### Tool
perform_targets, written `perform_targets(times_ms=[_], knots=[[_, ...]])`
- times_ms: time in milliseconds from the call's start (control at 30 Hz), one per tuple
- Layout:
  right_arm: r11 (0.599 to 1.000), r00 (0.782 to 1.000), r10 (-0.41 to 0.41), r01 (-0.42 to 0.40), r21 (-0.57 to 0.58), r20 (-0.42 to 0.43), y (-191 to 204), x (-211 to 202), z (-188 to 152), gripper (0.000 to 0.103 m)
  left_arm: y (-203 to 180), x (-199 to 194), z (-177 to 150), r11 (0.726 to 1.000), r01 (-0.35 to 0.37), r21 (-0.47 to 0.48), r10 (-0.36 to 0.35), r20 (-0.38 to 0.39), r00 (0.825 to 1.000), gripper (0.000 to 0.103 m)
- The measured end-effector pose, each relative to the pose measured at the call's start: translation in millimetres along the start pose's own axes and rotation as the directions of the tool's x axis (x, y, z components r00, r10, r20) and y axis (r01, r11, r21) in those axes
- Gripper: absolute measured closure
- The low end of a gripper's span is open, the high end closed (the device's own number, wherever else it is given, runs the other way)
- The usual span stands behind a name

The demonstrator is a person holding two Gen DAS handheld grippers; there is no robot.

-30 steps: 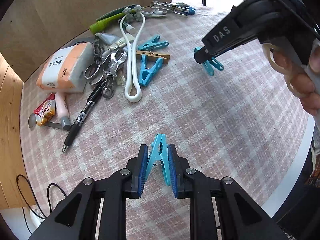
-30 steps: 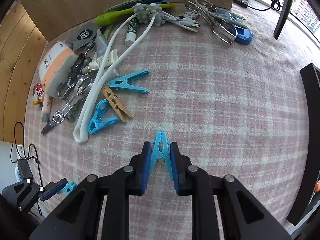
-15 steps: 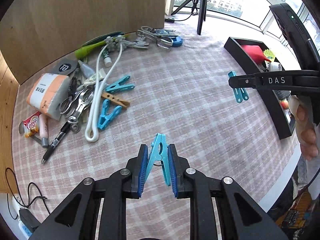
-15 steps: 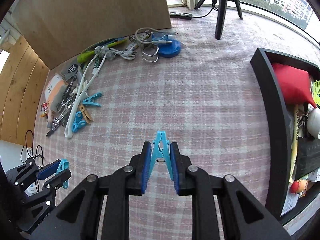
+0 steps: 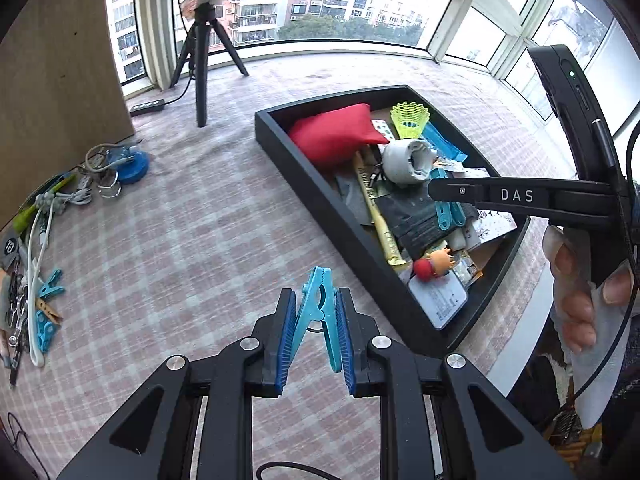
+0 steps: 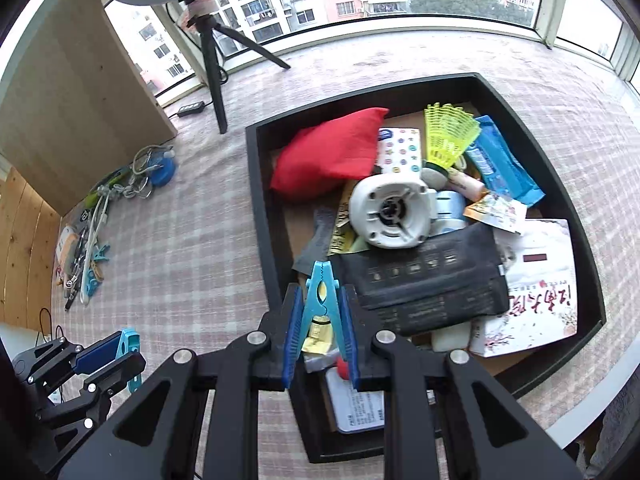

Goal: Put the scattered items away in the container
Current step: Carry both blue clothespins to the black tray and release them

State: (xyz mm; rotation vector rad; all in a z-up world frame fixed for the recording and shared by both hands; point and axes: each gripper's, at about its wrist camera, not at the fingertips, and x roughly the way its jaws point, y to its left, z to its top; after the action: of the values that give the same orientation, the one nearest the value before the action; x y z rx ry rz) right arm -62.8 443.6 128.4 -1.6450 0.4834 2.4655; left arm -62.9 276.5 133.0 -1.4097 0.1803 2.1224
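A shallow black rectangular tray [image 6: 256, 216] sits on the pink checked cloth [image 6: 180, 240], directly ahead of and below the right claw [image 6: 320, 344]. It is crowded: a red fabric pouch [image 6: 332, 156] at its far corner, a neon-yellow plastic shuttlecock [image 6: 448, 136], a blue foil packet [image 6: 504, 168], a white round fan-like device [image 6: 392, 212] in the middle, a black zip pouch [image 6: 424, 284] just beyond the claw tips, and a white printed booklet [image 6: 532, 292] to the right.

The right claw is clamped on a light-blue plastic clothes peg [image 6: 320, 300], its blue pads pressing the peg's two legs, tip pointing forward over the tray's near wall.

The left claw [image 5: 316, 340] grips a second light-blue plastic clothes peg [image 5: 320, 304] the same way, above the checked cloth, with the tray ahead and to its right.

Far to the left of both claws lies the remaining clutter [image 5: 36, 280]: more blue pegs, a white cord, scissors, beside a wooden board [image 5: 60, 80].
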Motion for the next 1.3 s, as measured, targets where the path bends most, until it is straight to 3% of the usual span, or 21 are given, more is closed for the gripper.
perform_targets(times_ms=[300,333,400,433,567,767,1000,1167,1300], knots=[[0.993,0.998,-0.060,0.056,0.105,0.033,-102.2,-22.1,8.3,0.084,-106.7,26.3,29.3,0.991,0.048,0.122,-0.047,-0.013,0.999,0.083],[0.994,0.998,-0.041,0.037,0.105,0.041,-107.7,-24.1,9.4,0.083,-114.7,29.9,31.3,0.989,0.052,0.136,-0.049,-0.022,0.999,0.080],[0.992,0.999,-0.033,0.028,0.120,0.035,-117.4,-27.3,10.5,0.067,-123.2,36.1,33.9,0.990,0.032,0.137,-0.027,-0.040,0.999,0.040],[0.991,0.998,-0.038,0.032,0.128,0.045,-120.8,-29.5,10.9,0.056,-124.5,36.4,34.1,0.991,0.025,0.133,-0.022,-0.028,0.999,0.040],[0.992,0.995,-0.057,0.047,0.114,0.084,-121.8,-36.9,10.8,0.055,-124.3,34.8,33.2,0.988,-0.021,0.150,0.022,-0.003,1.000,0.044],[0.994,0.996,0.002,-0.011,0.105,0.088,-106.6,-32.5,19.2,0.055,-92.1,28.3,36.6,0.996,-0.056,0.063,0.055,0.005,0.998,0.050],[0.998,0.992,0.064,-0.061,-0.024,0.111,-41.0,-22.2,43.9,0.054,-24.1,4.0,28.2,0.985,-0.166,-0.044,0.168,0.051,0.984,0.054],[0.985,0.987,0.131,-0.119,-0.128,0.088,23.9,-5.3,65.9,0.054,46.6,-10.9,15.0,0.954,-0.253,-0.163,0.264,0.043,0.964,0.055],[0.963,0.983,0.173,-0.156,-0.219,0.063,79.8,9.6,74.3,0.054,106.4,-21.6,-4.2,0.913,-0.305,-0.273,0.323,0.025,0.946,0.057]])
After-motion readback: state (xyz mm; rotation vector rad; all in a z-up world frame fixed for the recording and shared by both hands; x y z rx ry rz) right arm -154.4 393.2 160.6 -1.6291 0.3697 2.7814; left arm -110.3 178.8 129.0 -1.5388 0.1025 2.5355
